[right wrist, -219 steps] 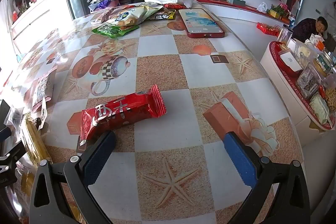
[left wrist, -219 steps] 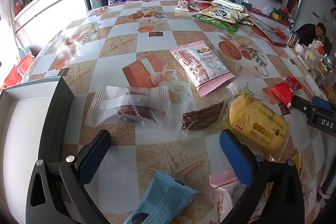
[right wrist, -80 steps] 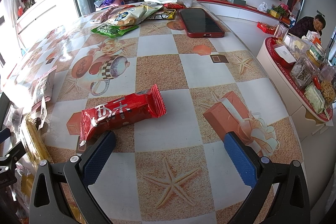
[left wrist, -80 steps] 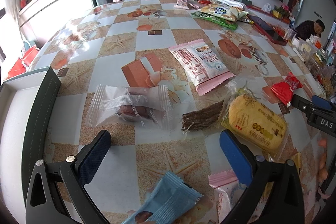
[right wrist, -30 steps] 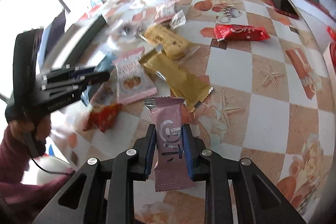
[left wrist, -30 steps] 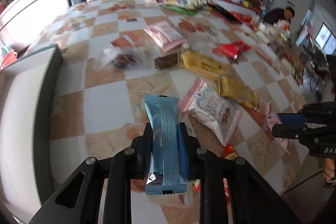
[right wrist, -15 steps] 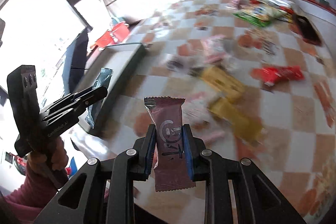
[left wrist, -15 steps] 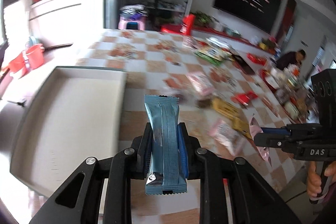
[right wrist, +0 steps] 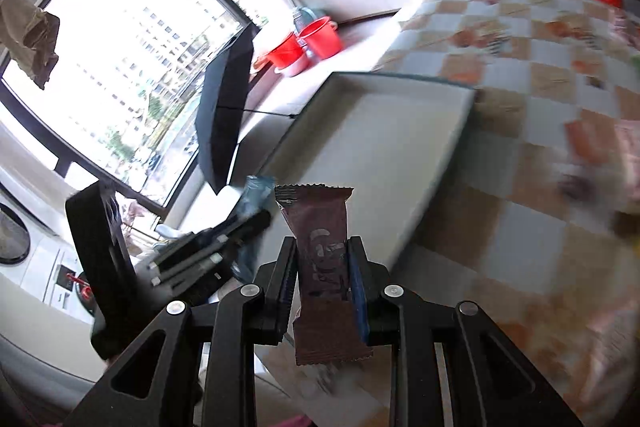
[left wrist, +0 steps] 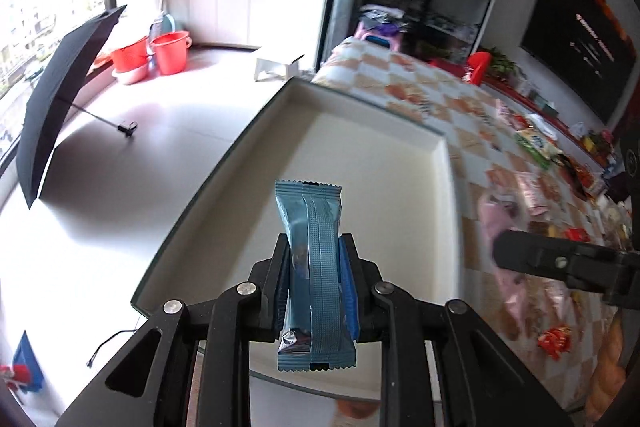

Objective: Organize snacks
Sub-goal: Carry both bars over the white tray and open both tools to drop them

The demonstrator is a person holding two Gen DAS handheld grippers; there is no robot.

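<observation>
Above white tray (left wrist: 436,143): left claw (left wrist: 314,291) clamped on blue snack (left wrist: 314,263); right claw (right wrist: 324,285) clamped on brown snack (right wrist: 322,259).

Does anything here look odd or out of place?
Only one thing: an open black umbrella lies tipped on its side on the indoor floor beside the red buckets. The white tray looks undamaged.

**Hidden, cropped and blurred regions**

Left wrist view: the snacks (left wrist: 536,187) on the table (left wrist: 460,107) smear beyond reading; the tray (left wrist: 280,131)'s near edge lies behind the left tongs (left wrist: 314,283). Right wrist view: the table's right side is motion-blurred, and the brown packet (right wrist: 326,267)'s print is unreadable, its middle covered by the right tongs (right wrist: 324,287).
</observation>
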